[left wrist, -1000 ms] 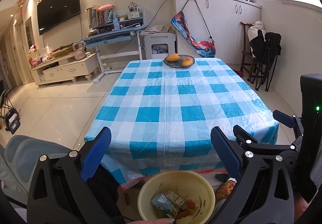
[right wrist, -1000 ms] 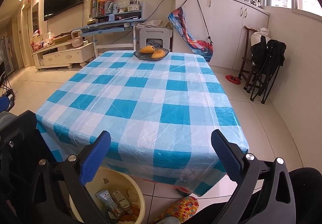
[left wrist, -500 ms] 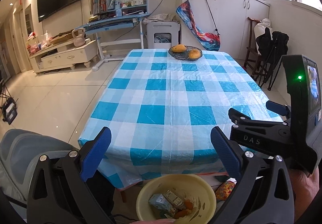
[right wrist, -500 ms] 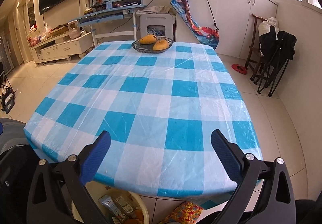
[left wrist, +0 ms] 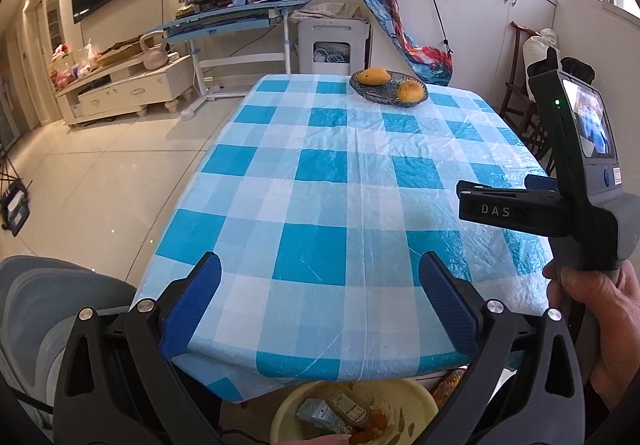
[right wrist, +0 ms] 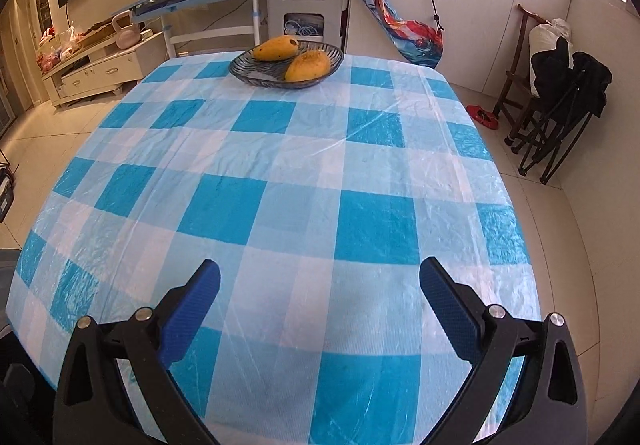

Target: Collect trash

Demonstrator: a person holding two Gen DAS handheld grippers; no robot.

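A yellow basin (left wrist: 416, 403) on the floor below the table's near edge holds trash: a small carton (left wrist: 320, 411), wrappers and orange peel. My left gripper (left wrist: 320, 301) is open and empty, above the near edge of the blue-checked table (left wrist: 320, 181). My right gripper (right wrist: 320, 305) is open and empty over the table's near part (right wrist: 296, 205); its body also shows in the left wrist view (left wrist: 520, 211), held in a hand. No trash shows on the tabletop.
A dark bowl (right wrist: 256, 79) with two mangoes (right wrist: 308, 65) stands at the table's far end. A grey chair (left wrist: 44, 309) is at the near left. Folded chairs with dark clothes (right wrist: 560, 93) stand right. A desk (left wrist: 232, 21) and TV stand (left wrist: 128, 89) are behind.
Both grippers have risen and moved forward over the table. The basin has slipped lower in the left view and out of the right view. Both stayed open.
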